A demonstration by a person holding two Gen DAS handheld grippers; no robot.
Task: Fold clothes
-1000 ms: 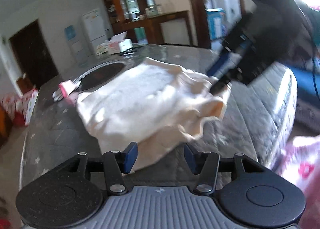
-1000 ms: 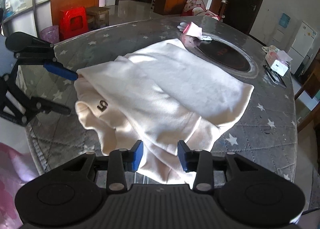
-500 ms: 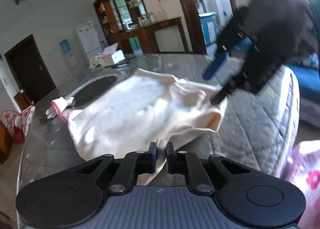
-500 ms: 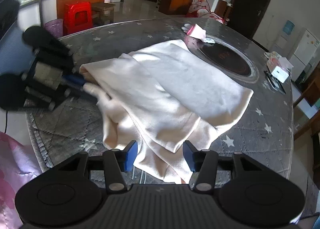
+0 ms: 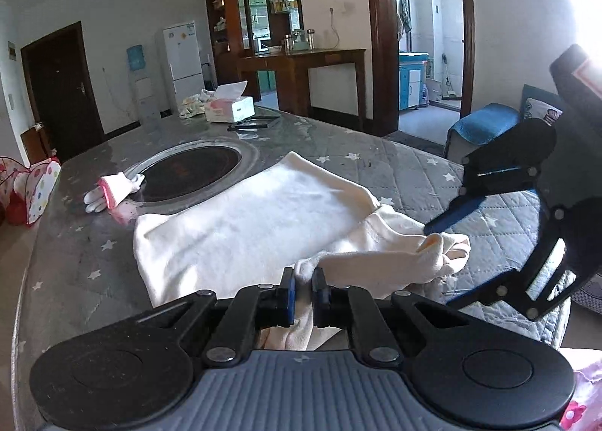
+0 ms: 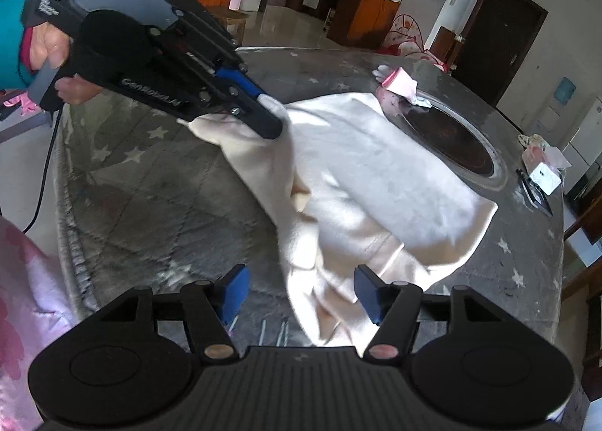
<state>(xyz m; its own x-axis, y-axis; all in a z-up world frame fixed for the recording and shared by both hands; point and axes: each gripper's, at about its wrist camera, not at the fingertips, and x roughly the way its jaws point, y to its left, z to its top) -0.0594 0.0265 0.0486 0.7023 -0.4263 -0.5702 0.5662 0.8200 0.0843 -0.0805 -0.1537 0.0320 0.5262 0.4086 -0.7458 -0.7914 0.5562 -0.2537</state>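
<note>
A cream garment (image 5: 256,228) lies partly folded on the grey star-patterned table cover (image 5: 414,171). My left gripper (image 5: 303,290) is shut on the garment's near edge, a fold of cloth pinched between its blue pads. In the right wrist view the left gripper (image 6: 269,117) grips the garment's (image 6: 376,175) far-left corner and lifts it slightly. My right gripper (image 6: 303,293) is open, its jaws wide apart above the garment's bunched near end. It also shows in the left wrist view (image 5: 447,258), open beside the crumpled sleeve end.
A round dark hotplate (image 5: 188,173) is set in the table's middle. A small pink-and-white cloth (image 5: 111,192) lies beside it. A tissue box (image 5: 229,107) and a dark tool sit at the far edge. Pink fabric (image 6: 26,280) is at the near table edge.
My left gripper closed on the garment's edge and now holds it. My right gripper let go of the cloth, opened wider and pulled back a little. The garment's near end bunched up.
</note>
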